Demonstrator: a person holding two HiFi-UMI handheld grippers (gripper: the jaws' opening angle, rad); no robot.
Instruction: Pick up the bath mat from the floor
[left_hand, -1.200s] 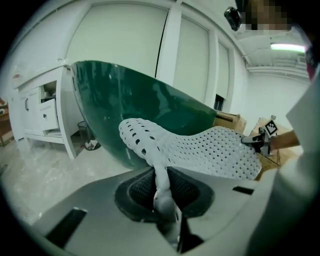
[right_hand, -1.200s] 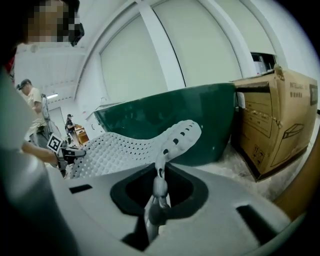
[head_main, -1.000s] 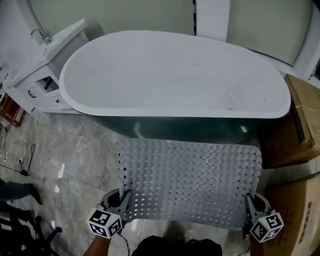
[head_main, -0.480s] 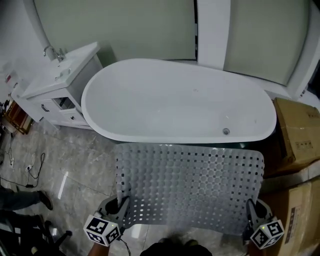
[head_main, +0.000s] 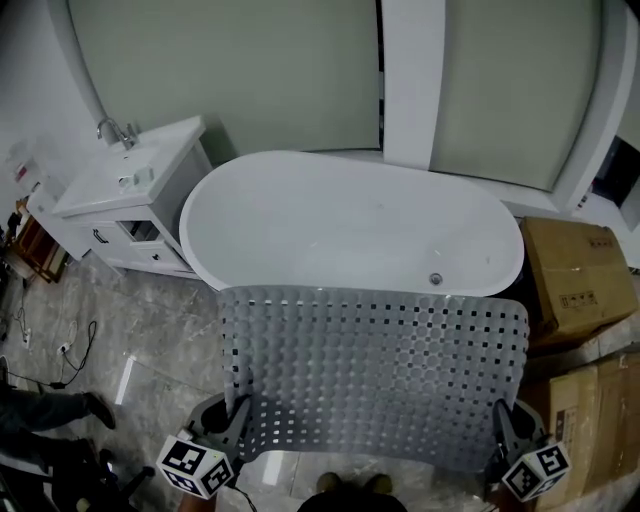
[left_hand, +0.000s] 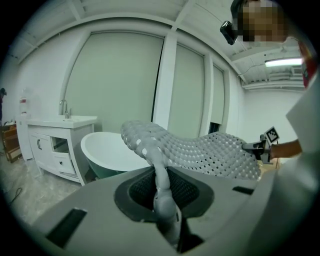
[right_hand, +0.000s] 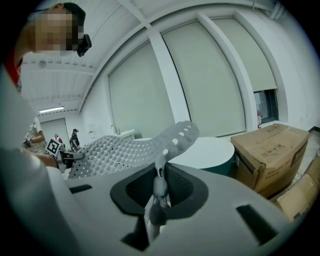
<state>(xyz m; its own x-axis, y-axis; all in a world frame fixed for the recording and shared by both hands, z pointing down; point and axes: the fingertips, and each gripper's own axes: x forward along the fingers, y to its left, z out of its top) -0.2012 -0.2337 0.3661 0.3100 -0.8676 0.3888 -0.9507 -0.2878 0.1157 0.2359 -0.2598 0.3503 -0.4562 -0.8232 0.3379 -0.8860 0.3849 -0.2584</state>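
The left tool (head_main: 238, 418) and the right tool (head_main: 500, 425) are each clamping almost shut on a near corner of the bath mat (head_main: 375, 375). The floor (head_main: 130, 330) is lying below it, and the bathtub (head_main: 350, 225) is standing just beyond. The mat is spanning between the tools, seemingly clear of the floor. The lift itself looks to be the step in hand. Next, I judge, both hands are going to need level, matched movement and firm grips, since the thin edges could slip out.

The grey marbled floor (head_main: 150, 330) carried a white bathtub (head_main: 350, 225) by its far edge, a sink cabinet (head_main: 135, 215) toward the far-left corner, and cardboard boxes (head_main: 575, 275) along its right edge.
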